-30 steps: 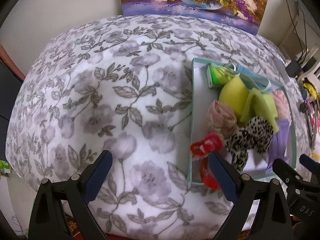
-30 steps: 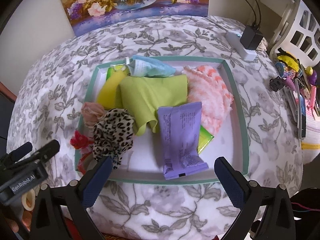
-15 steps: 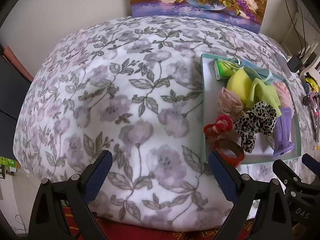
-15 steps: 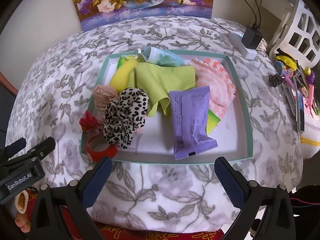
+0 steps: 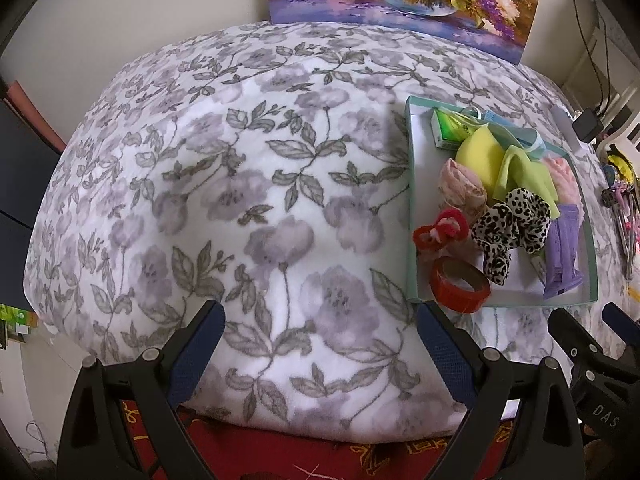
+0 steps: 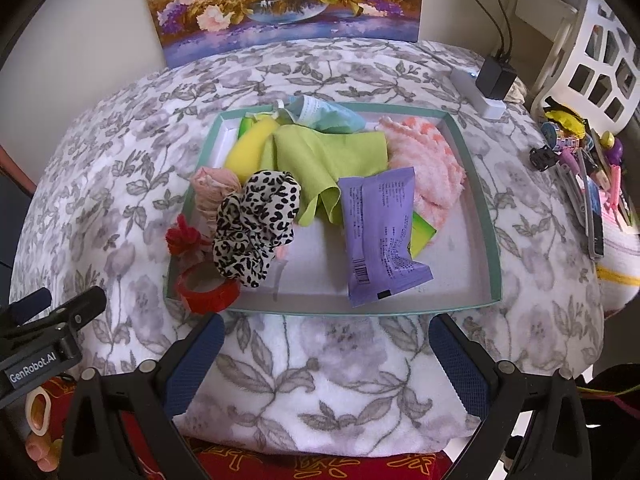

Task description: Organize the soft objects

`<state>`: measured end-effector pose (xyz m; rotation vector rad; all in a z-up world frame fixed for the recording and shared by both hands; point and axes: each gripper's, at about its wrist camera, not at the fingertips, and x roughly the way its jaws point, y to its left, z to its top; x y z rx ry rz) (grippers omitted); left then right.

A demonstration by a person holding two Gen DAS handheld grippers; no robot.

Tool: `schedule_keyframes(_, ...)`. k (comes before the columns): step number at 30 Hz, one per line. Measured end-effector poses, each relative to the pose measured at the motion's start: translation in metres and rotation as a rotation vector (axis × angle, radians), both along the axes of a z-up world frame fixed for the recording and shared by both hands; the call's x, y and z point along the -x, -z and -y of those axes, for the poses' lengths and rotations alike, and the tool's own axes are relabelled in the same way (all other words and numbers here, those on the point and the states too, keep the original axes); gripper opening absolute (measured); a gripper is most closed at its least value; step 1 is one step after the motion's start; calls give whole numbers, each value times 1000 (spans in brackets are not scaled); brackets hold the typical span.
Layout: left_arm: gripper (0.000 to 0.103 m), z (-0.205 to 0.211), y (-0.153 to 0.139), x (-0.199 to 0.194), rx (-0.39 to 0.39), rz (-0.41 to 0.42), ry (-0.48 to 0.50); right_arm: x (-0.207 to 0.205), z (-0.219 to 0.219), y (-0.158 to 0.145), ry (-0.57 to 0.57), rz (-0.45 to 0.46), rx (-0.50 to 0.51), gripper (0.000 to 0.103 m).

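A tray (image 6: 491, 216) is set on a blanket (image 5: 240, 200), and a painting (image 6: 280, 0) is stood behind it. In the tray a cloth (image 6: 324, 160) is laid in the middle, with a packet (image 6: 380, 236) on its right part. A towel (image 6: 428, 168) is found to the right — a scrunchie (image 6: 256, 228) to the left. A tape roll (image 6: 208, 288) is leaned over the tray's front left corner. A hair tie (image 6: 184, 236) is laid just behind it.

right gripper (image 6: 326, 344): fingers apart, empty | tray (image 6: 486, 208): leopard scrunchie (image 6: 256, 226), purple packet (image 6: 380, 236)
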<state>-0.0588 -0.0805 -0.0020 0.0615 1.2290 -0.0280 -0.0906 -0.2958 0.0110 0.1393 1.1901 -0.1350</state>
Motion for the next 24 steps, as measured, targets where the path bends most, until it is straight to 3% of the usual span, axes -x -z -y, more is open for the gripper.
schedule_keyframes(24, 97, -1, 3, -2, 2, 1, -8, 3, -1, -6, -2, 27, 6, 103)
